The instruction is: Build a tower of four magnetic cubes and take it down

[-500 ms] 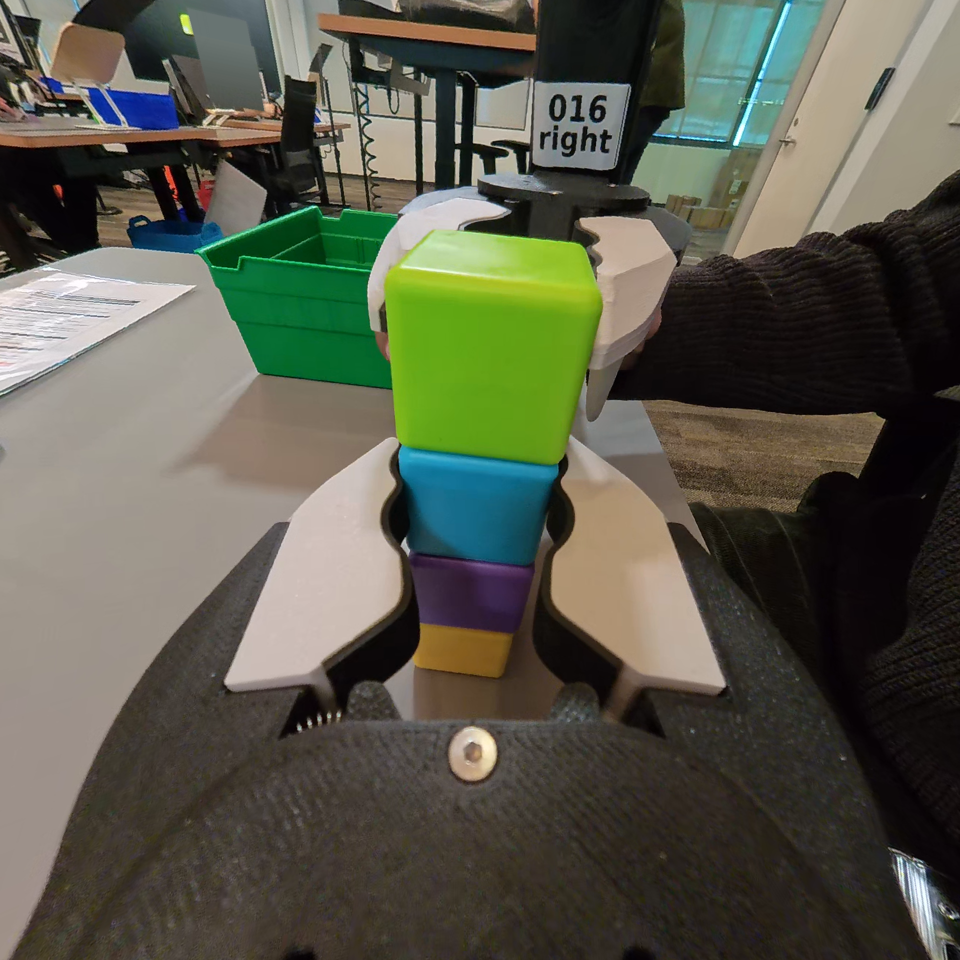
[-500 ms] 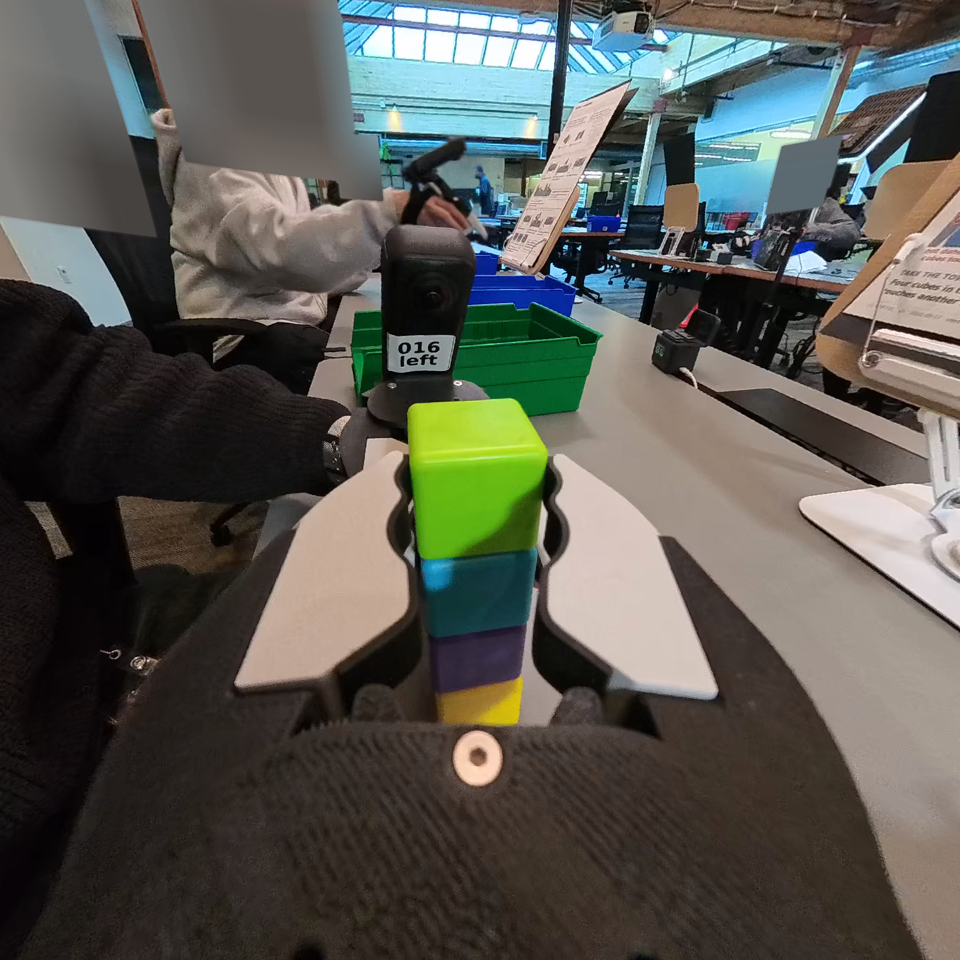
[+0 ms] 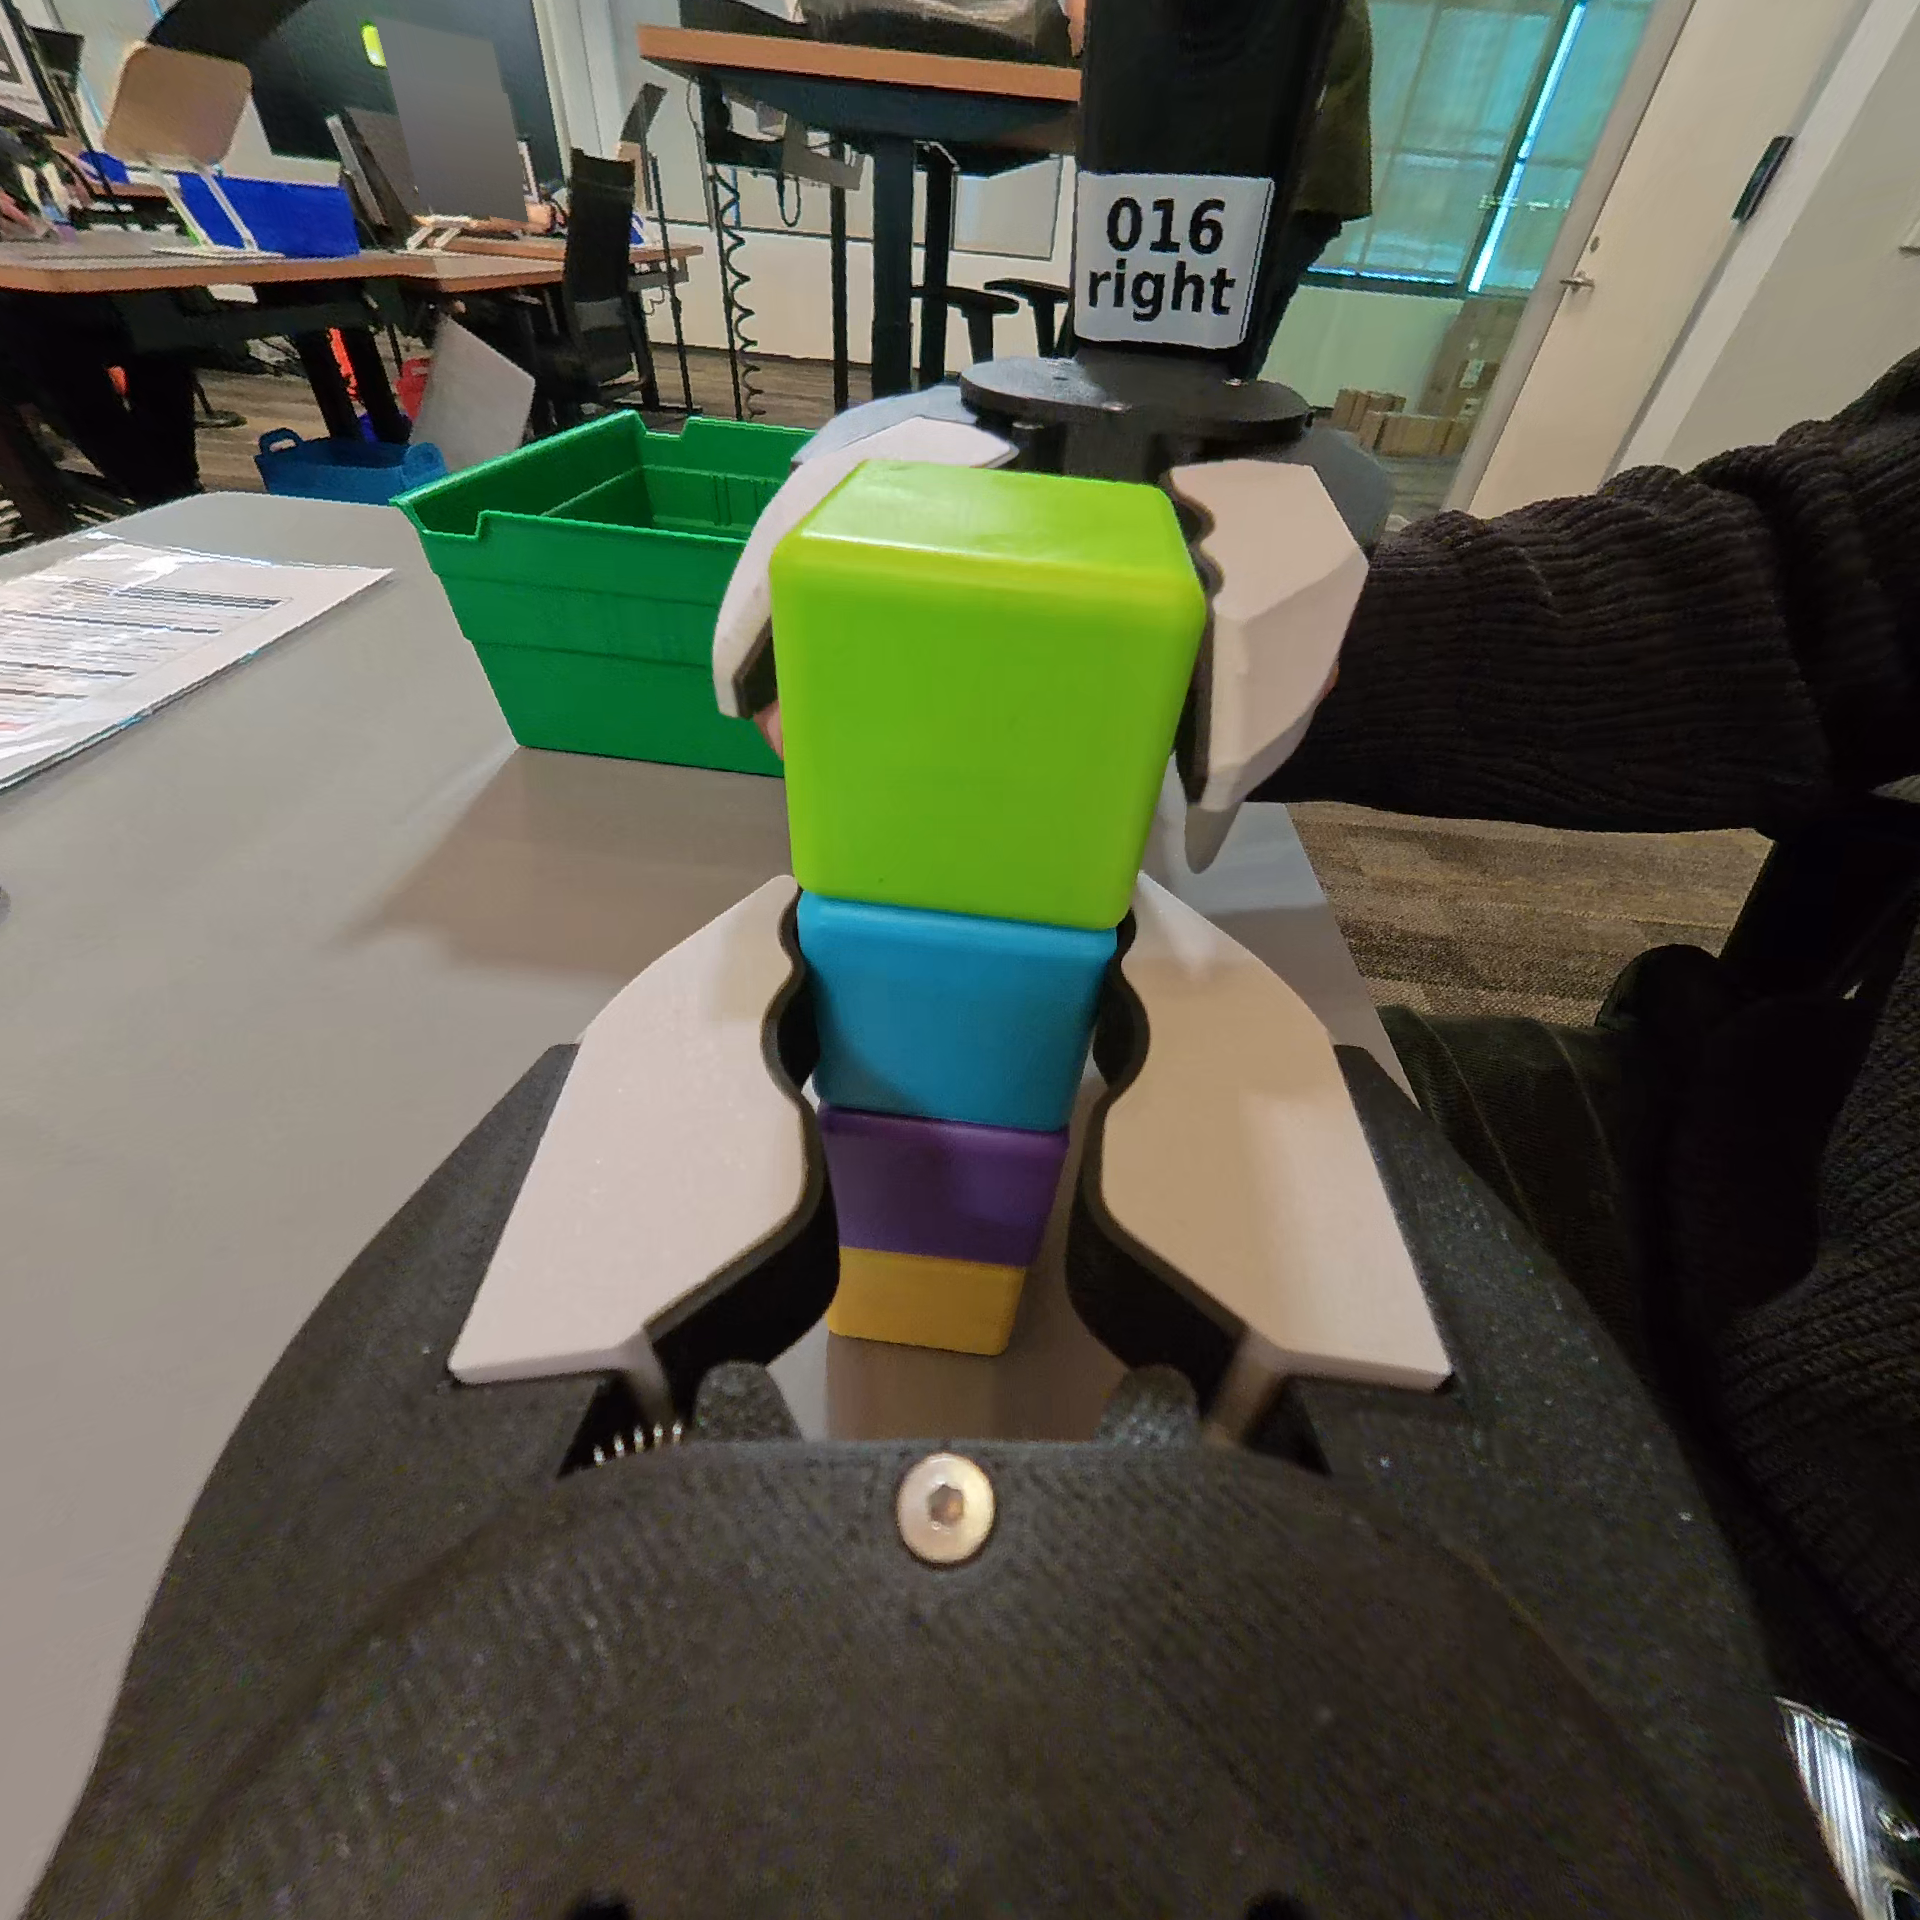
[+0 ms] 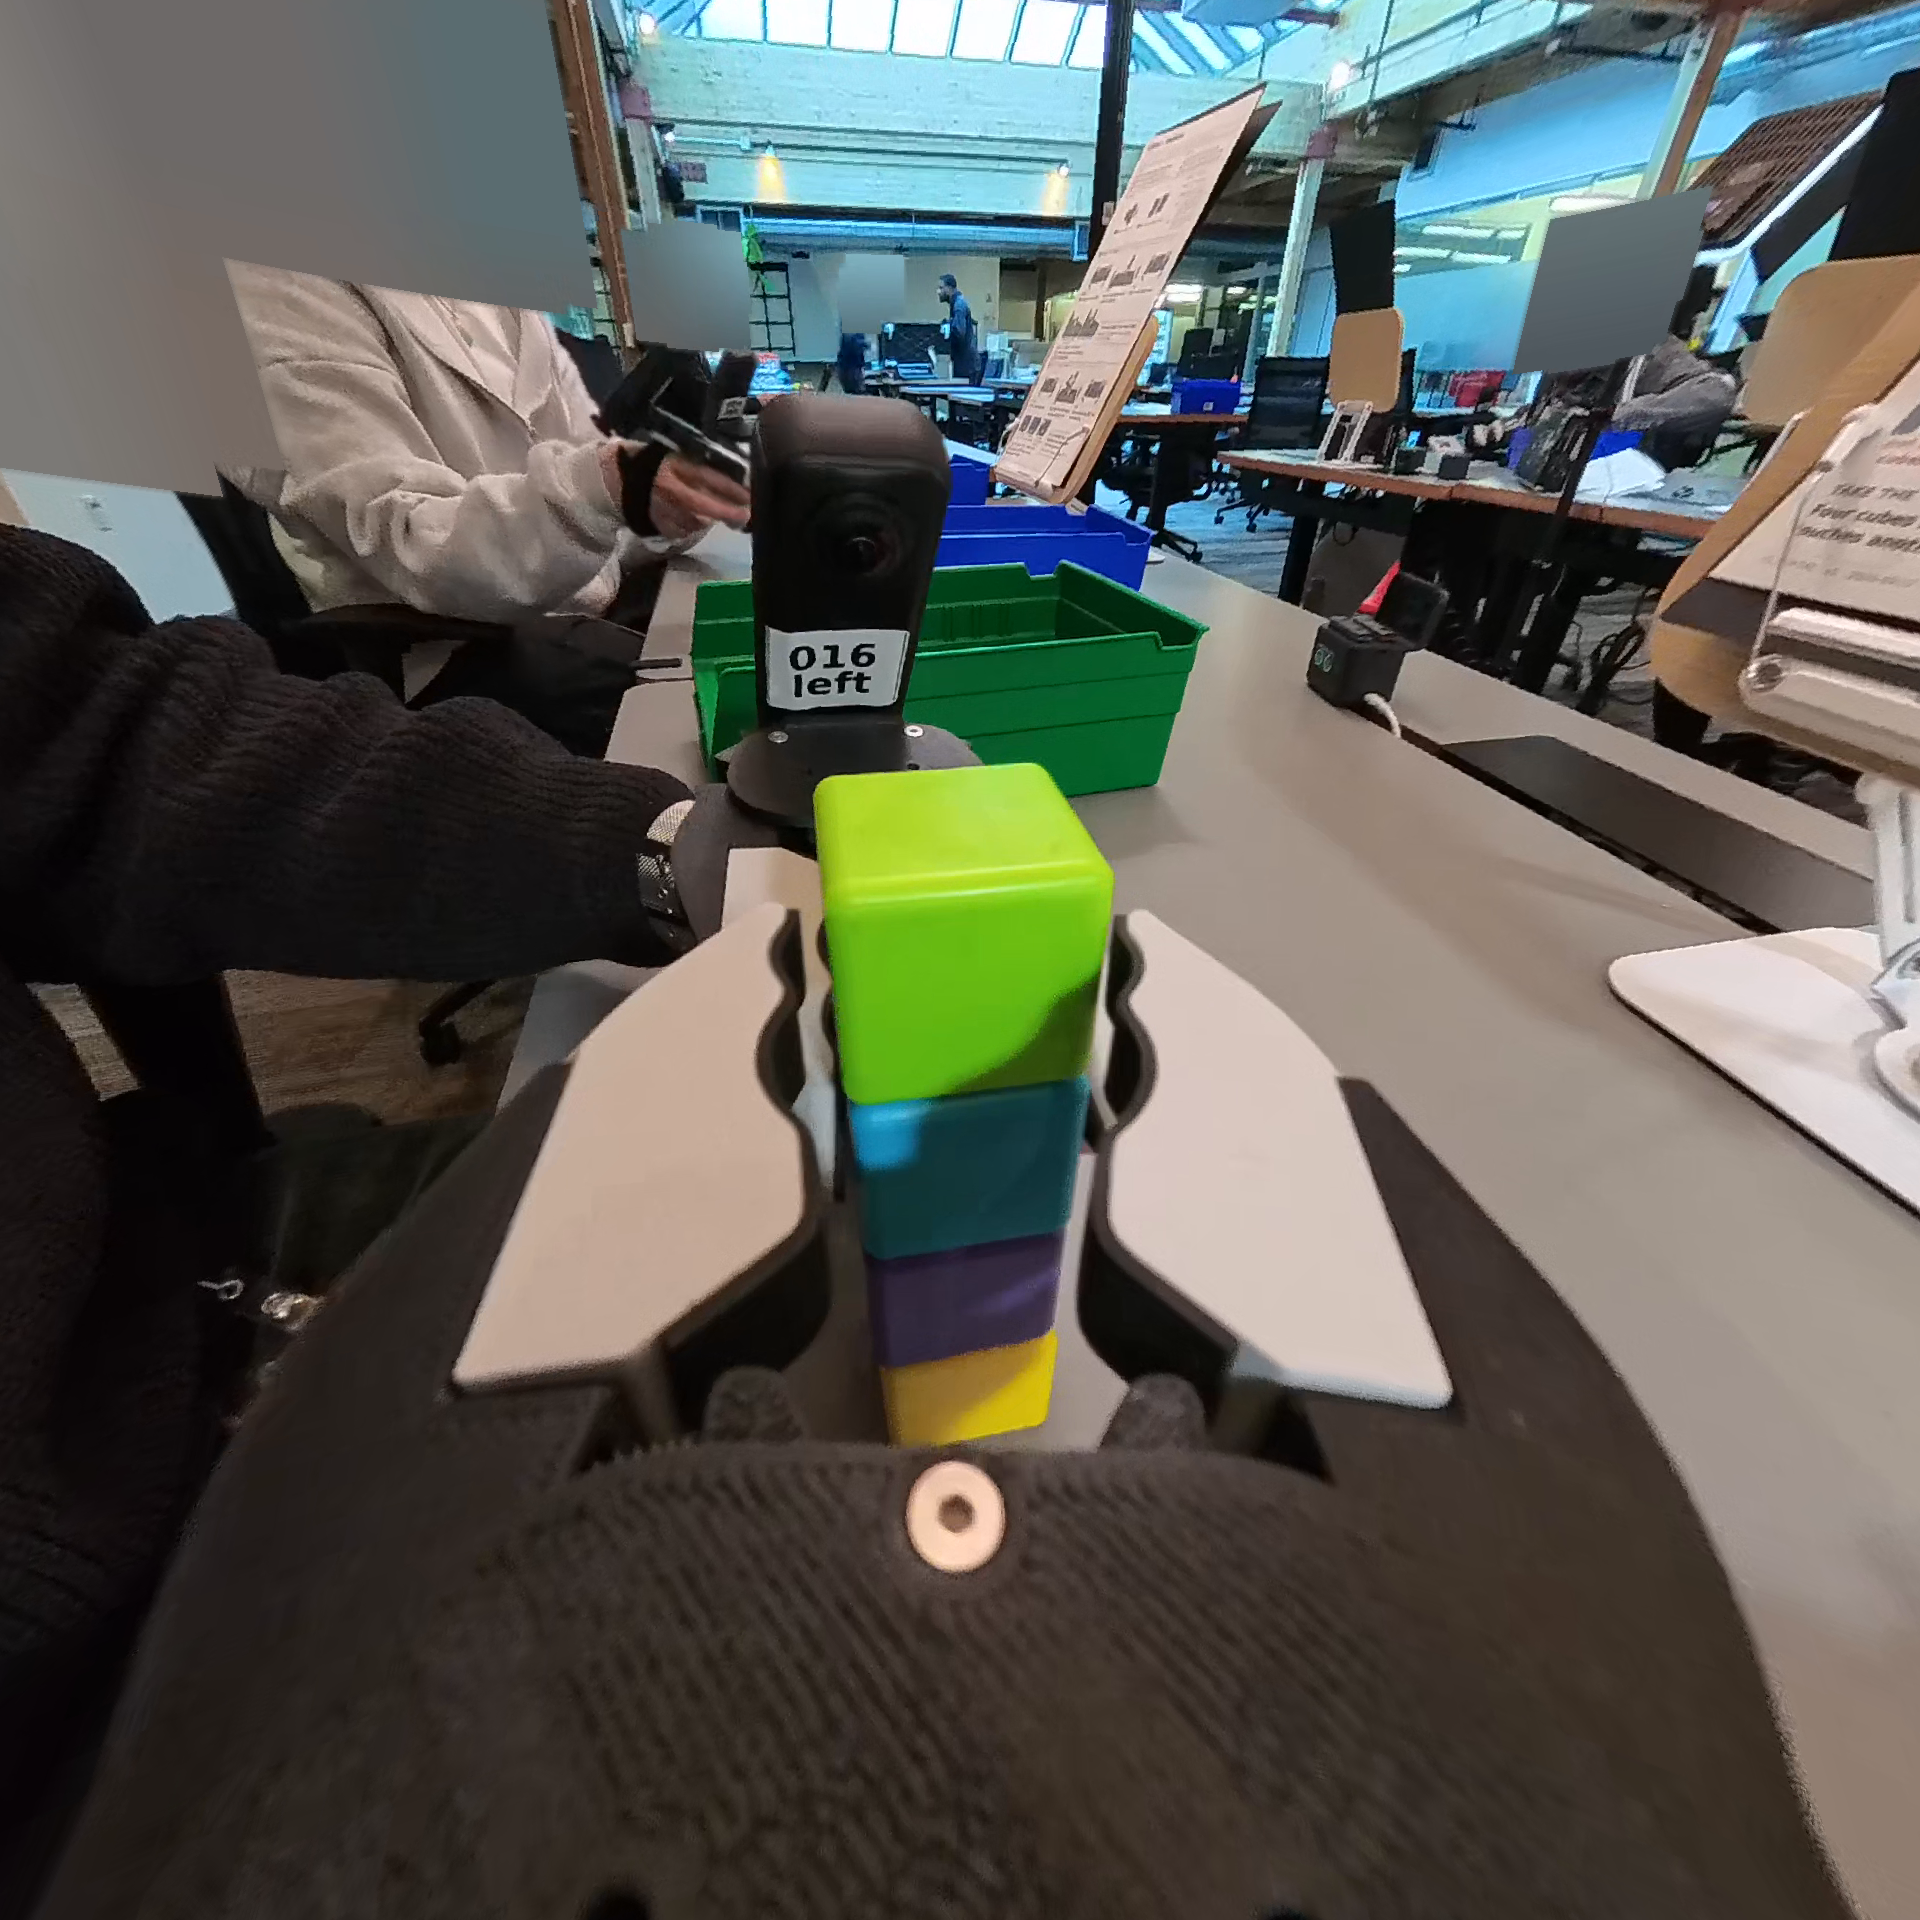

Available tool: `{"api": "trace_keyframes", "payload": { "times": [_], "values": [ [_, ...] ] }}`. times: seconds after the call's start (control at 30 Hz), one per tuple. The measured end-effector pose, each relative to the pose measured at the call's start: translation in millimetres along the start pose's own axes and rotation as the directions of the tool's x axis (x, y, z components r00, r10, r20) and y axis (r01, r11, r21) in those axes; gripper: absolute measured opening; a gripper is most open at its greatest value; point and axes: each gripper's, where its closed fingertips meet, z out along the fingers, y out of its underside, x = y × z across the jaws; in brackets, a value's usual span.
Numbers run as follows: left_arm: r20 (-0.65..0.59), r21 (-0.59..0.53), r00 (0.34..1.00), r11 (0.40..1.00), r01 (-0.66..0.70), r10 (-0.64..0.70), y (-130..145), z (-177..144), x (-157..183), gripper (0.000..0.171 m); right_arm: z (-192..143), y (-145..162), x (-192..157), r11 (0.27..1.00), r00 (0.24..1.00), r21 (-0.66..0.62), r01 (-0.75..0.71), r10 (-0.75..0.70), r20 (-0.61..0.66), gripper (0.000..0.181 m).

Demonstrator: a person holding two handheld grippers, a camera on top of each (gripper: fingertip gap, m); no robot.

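White fingers of the left gripper [image 3: 951, 1023] press on both sides of the blue cube [image 3: 951, 1013], so it looks clenched on that cube, second from the top of the tower. In the same view the right gripper [image 3: 997, 665] comes in from the opposite side, at twelve o'clock, and its fingers bracket the green cube [image 3: 987, 696] on top; the right wrist view shows those fingers close beside the green faces, with a thin gap seeming to remain on the left side, so whether it grips or only brackets cannot be told. Below the blue cube sit the purple cube [image 3: 940, 1184] and the yellow cube [image 3: 925, 1304], the yellow one resting on the grey table [image 3: 312, 987] near its edge. At ten o'clock from the tower, well apart, stands a green bin [image 3: 582, 613], with a printed sheet [image 3: 135, 644] further out at nine o'clock. With four cubes stacked, taking down appears to be the step in hand. The risk is the magnets: a straight upward pull on the green cube could drag the blue one along, and if the left grip slips the lower cubes could tip. A sideways pull could topple the tower toward the table edge and the floor.
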Motion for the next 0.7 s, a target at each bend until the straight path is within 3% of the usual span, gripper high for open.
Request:
{"api": "trace_keyframes", "payload": {
  "times": [0.4, 0.7],
  "values": [
    [-0.002, 0.001, 1.0, 1.0, 0.002, -0.002, 0.0, 0.1, 0.1, 0.056, -3.7, -11.3, 2.1, 0.997, 0.999, 0.053, -0.051, 0.051, 0.001, 0.056],
    [-0.002, 0.001, 1.0, 1.0, 0.002, -0.002, 0.0, 0.2, -0.1, 0.056, -1.3, -6.0, 1.0, 0.999, 0.999, 0.025, -0.039, 0.039, -0.005, 0.051]
  ]
}}
